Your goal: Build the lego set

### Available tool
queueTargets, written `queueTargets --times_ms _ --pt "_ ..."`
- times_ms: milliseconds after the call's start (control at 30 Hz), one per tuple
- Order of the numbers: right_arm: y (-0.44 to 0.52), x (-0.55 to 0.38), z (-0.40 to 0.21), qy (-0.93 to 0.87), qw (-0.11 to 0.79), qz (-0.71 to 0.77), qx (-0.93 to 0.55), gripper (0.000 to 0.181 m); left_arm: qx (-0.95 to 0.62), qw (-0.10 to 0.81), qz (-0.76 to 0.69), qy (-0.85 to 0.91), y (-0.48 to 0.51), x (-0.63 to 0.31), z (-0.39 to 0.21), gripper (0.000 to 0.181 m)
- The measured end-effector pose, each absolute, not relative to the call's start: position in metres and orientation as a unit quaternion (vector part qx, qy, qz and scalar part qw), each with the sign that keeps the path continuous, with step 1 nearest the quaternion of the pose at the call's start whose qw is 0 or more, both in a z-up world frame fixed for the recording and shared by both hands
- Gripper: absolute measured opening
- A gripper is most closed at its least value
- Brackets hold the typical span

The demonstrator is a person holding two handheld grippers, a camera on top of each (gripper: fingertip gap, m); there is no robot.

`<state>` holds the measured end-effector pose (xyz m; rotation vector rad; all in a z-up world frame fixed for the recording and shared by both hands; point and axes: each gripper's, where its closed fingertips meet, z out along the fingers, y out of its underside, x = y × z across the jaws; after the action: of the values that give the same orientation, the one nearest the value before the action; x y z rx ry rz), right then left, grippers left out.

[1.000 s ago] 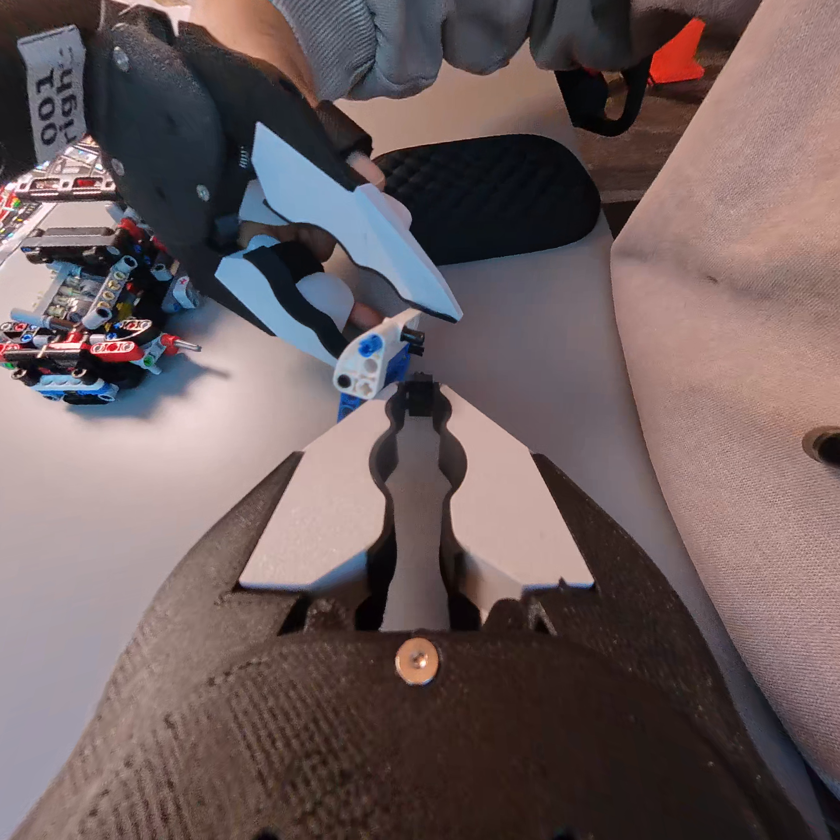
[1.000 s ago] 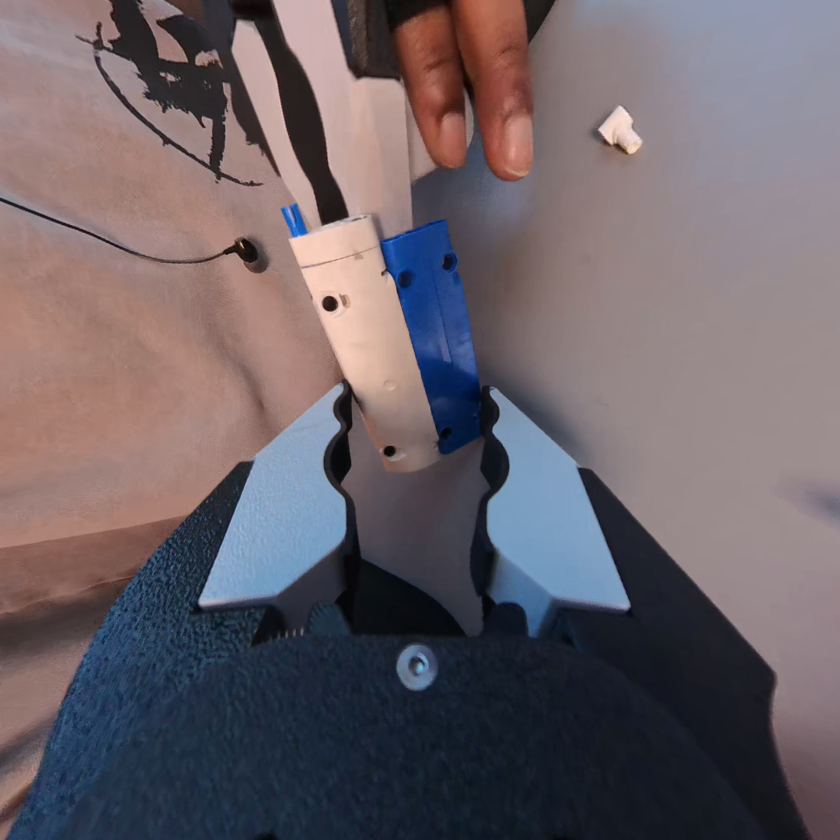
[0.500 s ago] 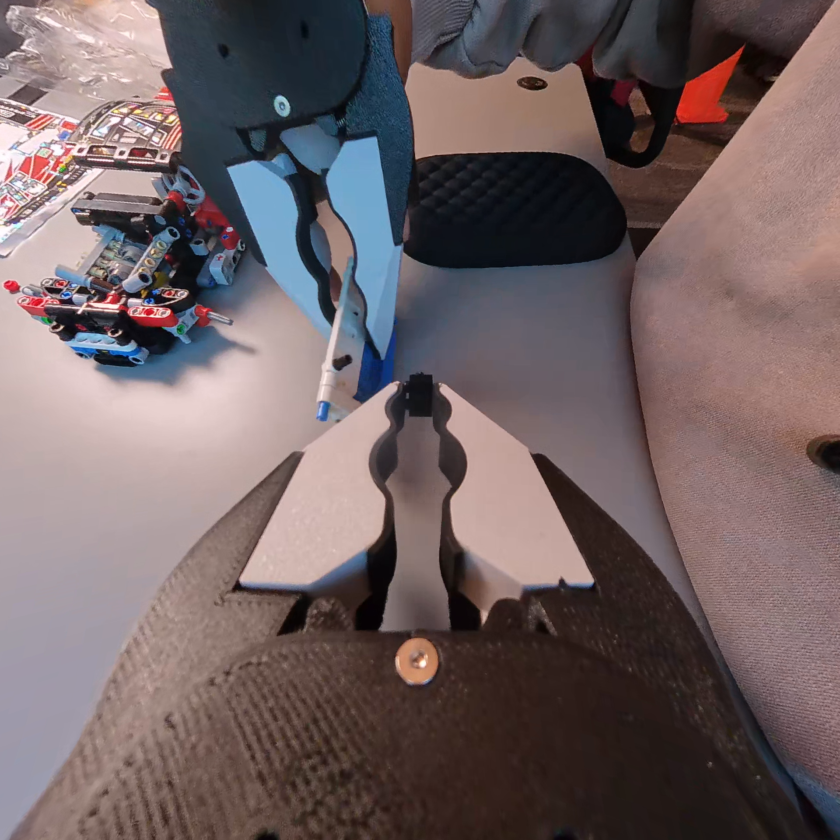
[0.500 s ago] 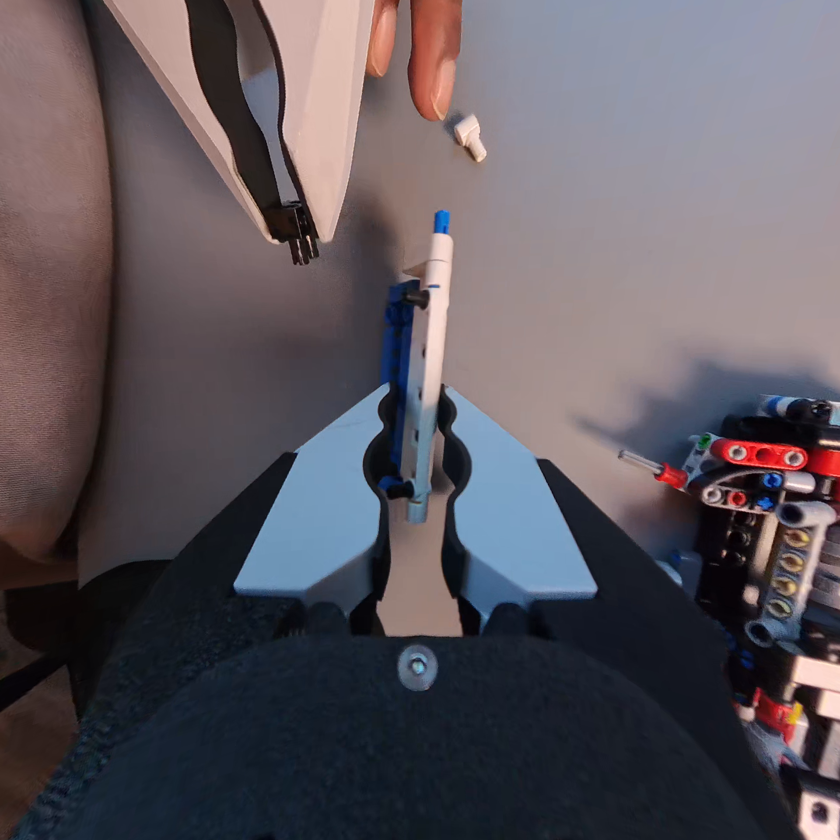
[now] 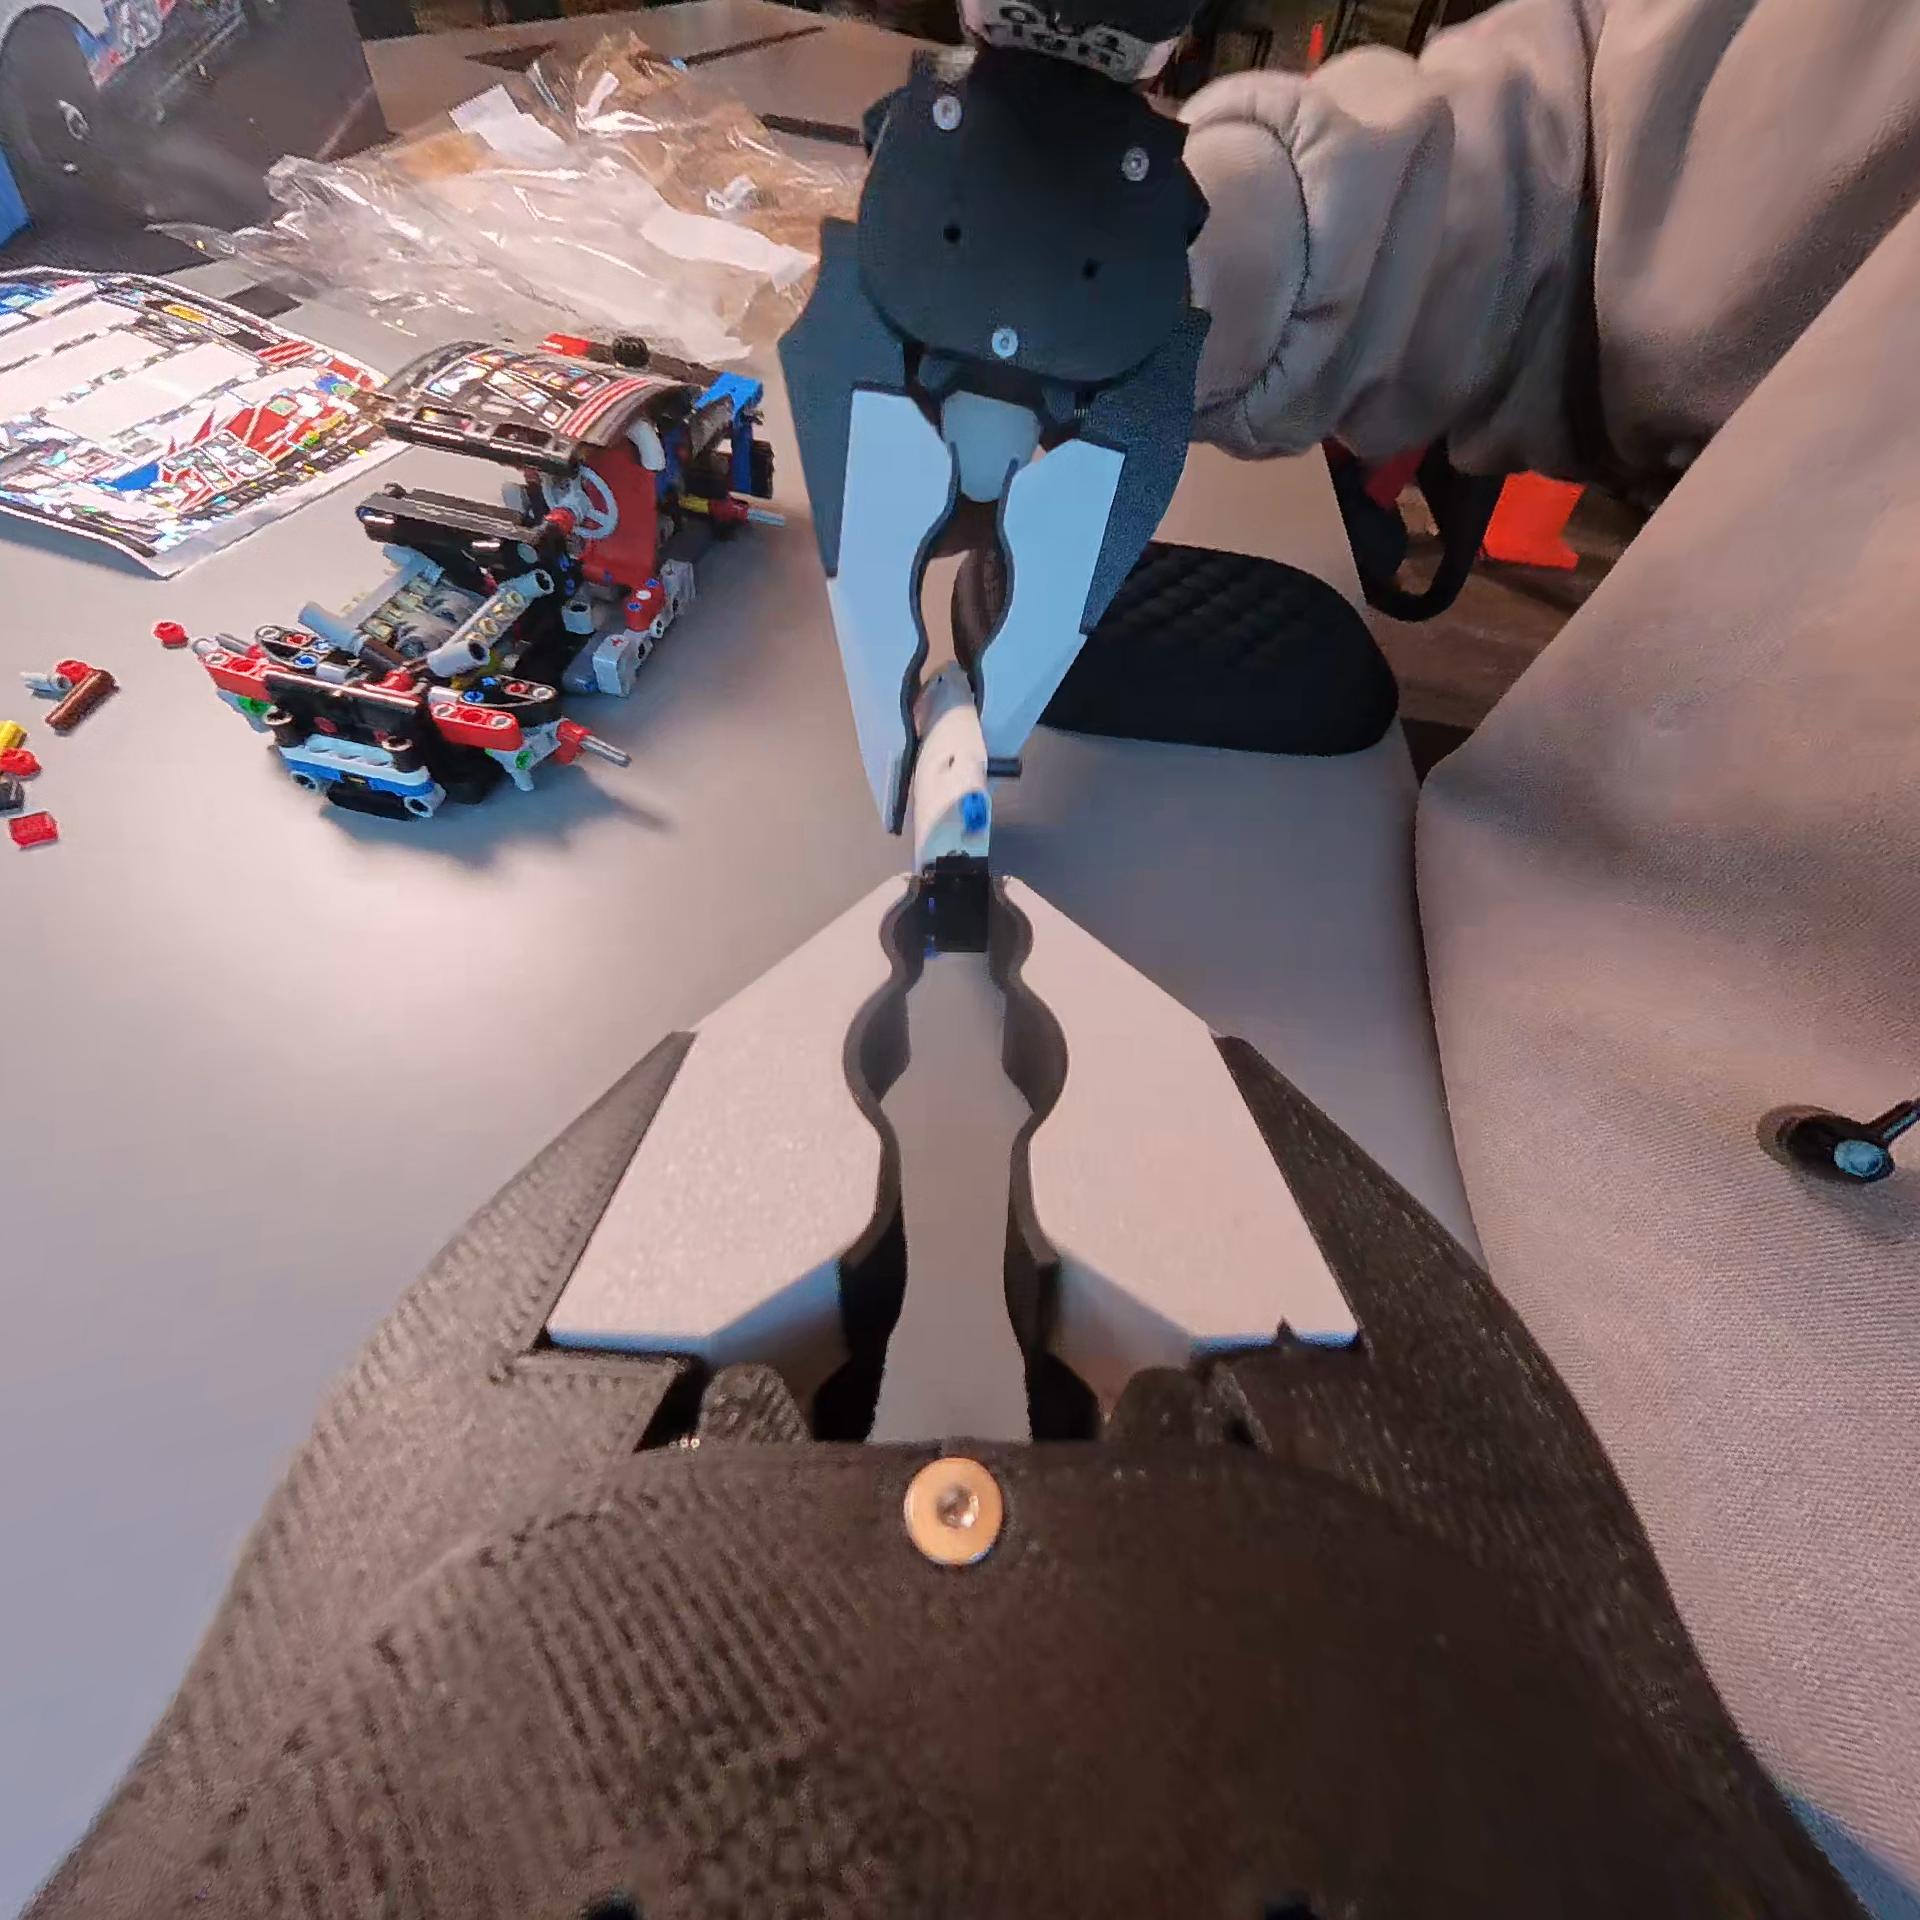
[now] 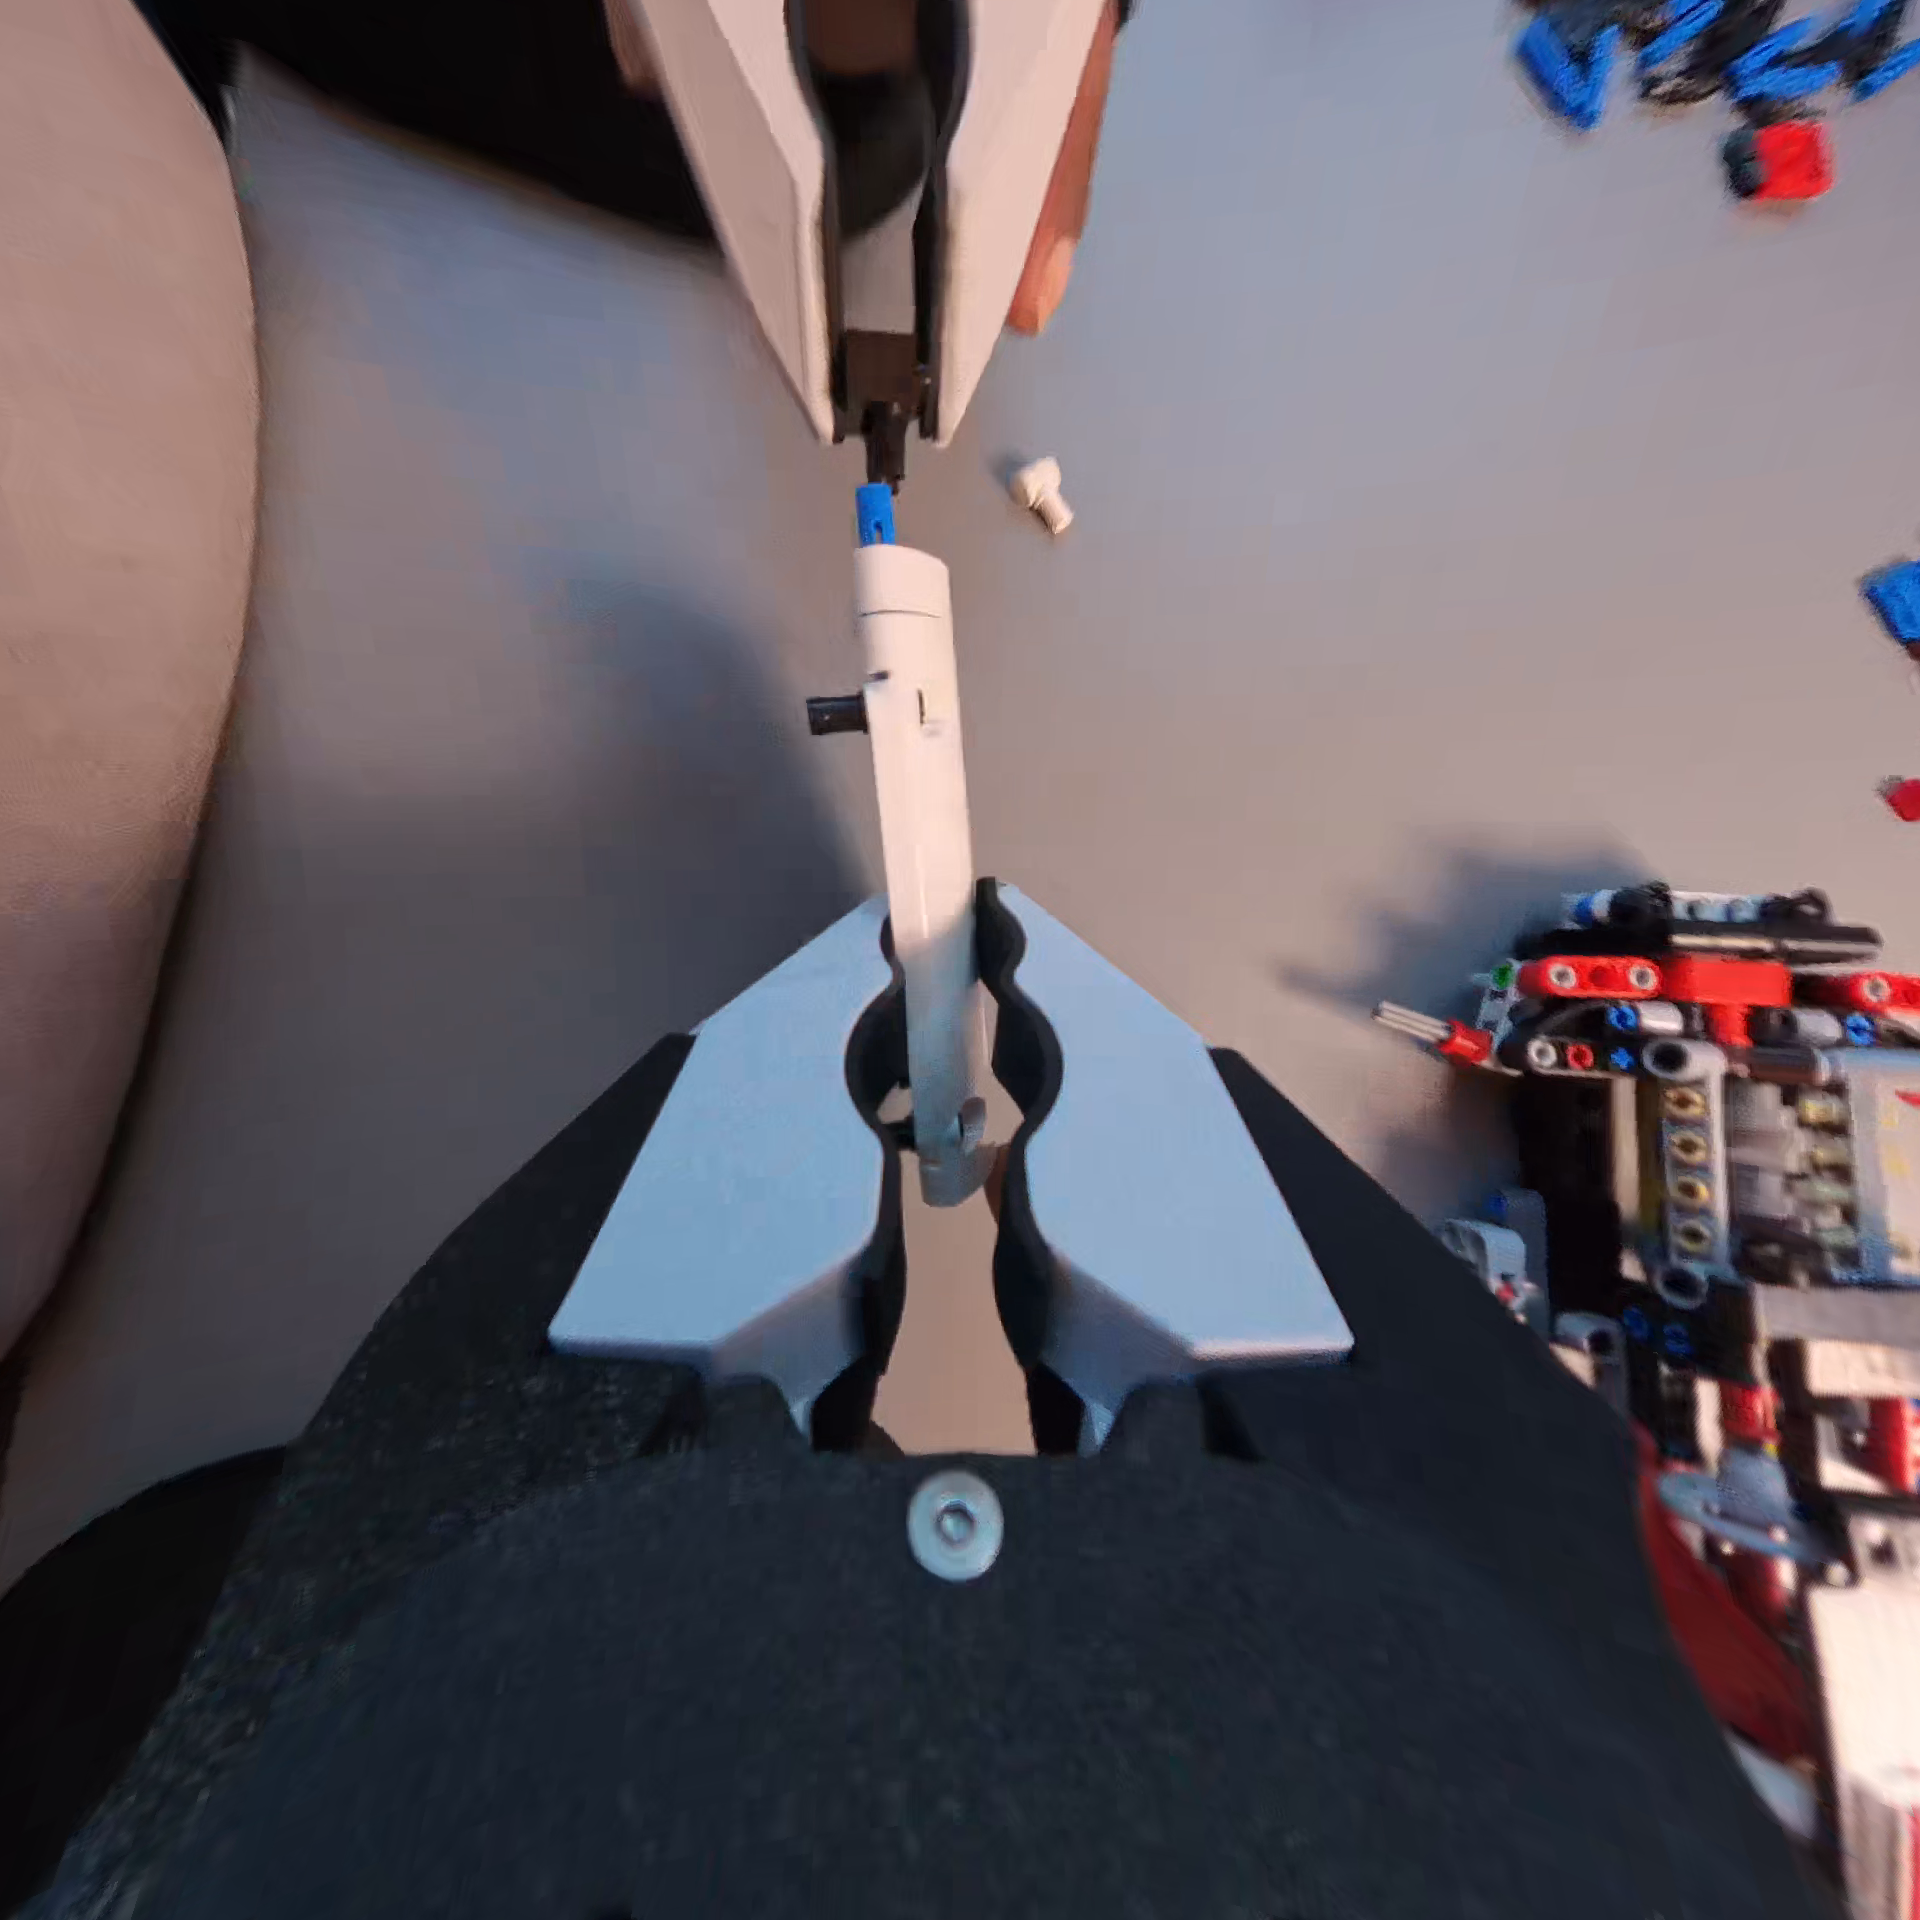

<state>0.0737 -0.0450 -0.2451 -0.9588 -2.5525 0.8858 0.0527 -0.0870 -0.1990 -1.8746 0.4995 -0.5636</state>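
On the left of the left wrist view, a sticker sheet (image 5: 156,416) lies on the grey table (image 5: 260,1039) beside the half-built lego car (image 5: 499,623), with crumpled clear bags (image 5: 540,208) behind it and a few loose red pieces (image 5: 42,769) at the edge. A second ago this view sat lower and tighter; the bags and loose pieces have come into sight since.

At centre, the left tongs (image 5: 958,914) are nearly closed, pinching a small black pin (image 5: 958,909) at their tips. The right tongs (image 5: 951,727) come down from above, narrow, clamped on a white beam (image 5: 948,774) that carries a blue pin (image 5: 974,808). Half a second ago the beam hung to the left of the black pin with a clear gap; now its end sits right at the pin, touching or almost so. The blue plate seen with the beam earlier no longer shows.

In the right wrist view the white beam (image 6: 920,831) points straight at the left tongs (image 6: 888,436), blue pin (image 6: 873,511) just short of the black pin (image 6: 885,447); before, those tongs stood off to the left. A small white connector (image 6: 1039,494) lies on the table (image 6: 1351,520), and the lego car (image 6: 1714,1091) sits at right.
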Motion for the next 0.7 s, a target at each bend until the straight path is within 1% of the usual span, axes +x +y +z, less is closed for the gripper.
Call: queueTargets --times_ms 33,100,167,267,333,400,467,567,700 --pt "-0.041 0.072 -0.240 -0.865 0.157 0.324 -0.350 0.008 -0.783 0.536 -0.241 0.202 -0.087 0.051 -0.197 0.009" --pt "-0.034 0.076 -0.245 -0.863 0.197 0.309 -0.348 0.008 -0.782 0.539 -0.250 0.188 -0.085 0.047 -0.195 0.009" --pt "-0.038 0.079 -0.245 -0.855 0.204 0.324 -0.349 0.007 -0.783 0.535 -0.262 0.179 -0.084 0.046 -0.196 0.009" --pt "-0.038 0.075 -0.228 -0.828 0.225 0.378 -0.349 0.008 -0.782 0.537 -0.261 0.179 -0.083 0.046 -0.195 0.009" --pt "-0.045 0.074 -0.209 -0.796 0.218 0.447 -0.345 0.007 -0.773 0.550 -0.256 0.185 -0.084 0.048 -0.190 0.009" --pt "-0.047 0.069 -0.202 -0.777 0.216 0.476 -0.350 0.007 -0.763 0.562 -0.259 0.185 -0.084 0.049 -0.185 0.009" --pt "-0.049 0.063 -0.205 -0.775 0.215 0.479 -0.351 0.007 -0.760 0.562 -0.268 0.183 -0.084 0.050 -0.183 0.009" --pt "-0.059 0.066 -0.218 -0.800 0.179 0.462 -0.338 0.007 -0.763 0.561 -0.269 0.176 -0.083 0.048 -0.185 0.009" --pt "-0.066 0.064 -0.218 -0.809 0.164 0.457 -0.332 0.008 -0.766 0.554 -0.274 0.174 -0.083 0.048 -0.187 0.009"
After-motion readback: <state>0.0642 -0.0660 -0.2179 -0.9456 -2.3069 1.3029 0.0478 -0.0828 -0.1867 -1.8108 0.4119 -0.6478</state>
